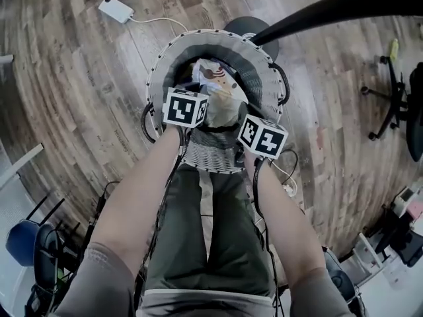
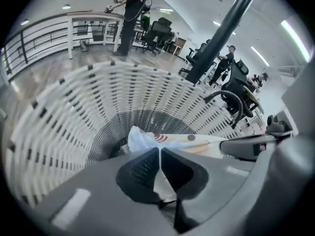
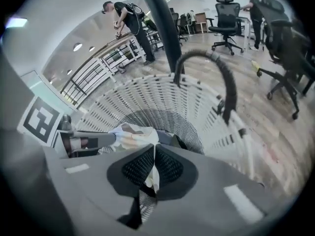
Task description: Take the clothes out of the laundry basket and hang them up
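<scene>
1. Over the laundry basket [image 1: 156, 71], at your feet on the wood floor: pick-up step in hand. The garment [image 1: 215, 78], pale cloth with red and tan print, lies low inside the basket, below the rim.
2. Left gripper [image 2: 160, 154]: jaws pressed together, with a fold of the pale cloth pinched in the seam between them. Right gripper [image 3: 153, 154]: the same, jaws closed tight and a strip of cloth showing between the pads.
3. Both grippers sit side by side at the near wall of the basket, each holding the same garment.
4. My read is that you have the grasp and not yet the lift, so the hanging part is not begun.
5. Next move calls for a straight rise so the cloth clears the rim and the handles. Then draw your hands apart to open it out. Watch the slatted wall for snagging.
6. Count:
   - one basket, with two black handles
   - two grippers
   - one garment in plain sight
   - one black pole [image 1: 330, 8] slanting past the far rim
7. Darker material beside the garment could be more clothes, but I cannot tell. No hanger or rail shows.
</scene>
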A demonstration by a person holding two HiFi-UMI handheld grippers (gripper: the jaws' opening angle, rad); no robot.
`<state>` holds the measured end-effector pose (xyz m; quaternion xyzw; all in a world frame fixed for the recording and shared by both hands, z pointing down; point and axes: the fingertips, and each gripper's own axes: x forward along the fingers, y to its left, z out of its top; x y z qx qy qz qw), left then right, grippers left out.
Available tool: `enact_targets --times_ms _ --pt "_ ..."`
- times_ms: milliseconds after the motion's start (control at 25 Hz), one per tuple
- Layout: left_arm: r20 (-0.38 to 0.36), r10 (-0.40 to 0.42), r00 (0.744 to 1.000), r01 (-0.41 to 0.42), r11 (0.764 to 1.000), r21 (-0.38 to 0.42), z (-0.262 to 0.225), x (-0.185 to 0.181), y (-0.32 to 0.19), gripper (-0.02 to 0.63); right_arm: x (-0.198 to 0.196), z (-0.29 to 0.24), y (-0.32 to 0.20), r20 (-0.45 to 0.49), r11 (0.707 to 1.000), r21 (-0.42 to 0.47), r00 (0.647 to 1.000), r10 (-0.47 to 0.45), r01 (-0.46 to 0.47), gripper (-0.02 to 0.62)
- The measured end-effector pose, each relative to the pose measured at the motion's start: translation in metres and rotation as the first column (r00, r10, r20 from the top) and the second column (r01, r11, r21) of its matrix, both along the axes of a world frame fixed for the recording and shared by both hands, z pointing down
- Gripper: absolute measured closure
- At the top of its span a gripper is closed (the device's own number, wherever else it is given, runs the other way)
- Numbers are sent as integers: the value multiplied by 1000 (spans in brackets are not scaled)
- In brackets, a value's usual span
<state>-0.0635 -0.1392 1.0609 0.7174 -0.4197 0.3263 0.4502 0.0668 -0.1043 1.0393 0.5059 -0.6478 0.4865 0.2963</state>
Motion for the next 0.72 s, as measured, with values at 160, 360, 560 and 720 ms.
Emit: enact_targets --times_ms 160,360,560,720 --pt "10 13 1000 -13 999 34 -60 -4 1 592 1 -65 -3 61 1000 30 998 -5 3 560" --pt "-9 15 1000 -14 998 66 -146 -5 7 592 -3 -156 -11 91 992 109 993 -77 67 560" --pt "-14 42 999 -39 985 168 -238 -6 1 592 -6 -251 -15 75 962 222 981 -180 160 560" --pt "-3 81 997 -77 966 246 -310 -6 7 592 -8 -325 -5 65 935 288 970 -232 204 560"
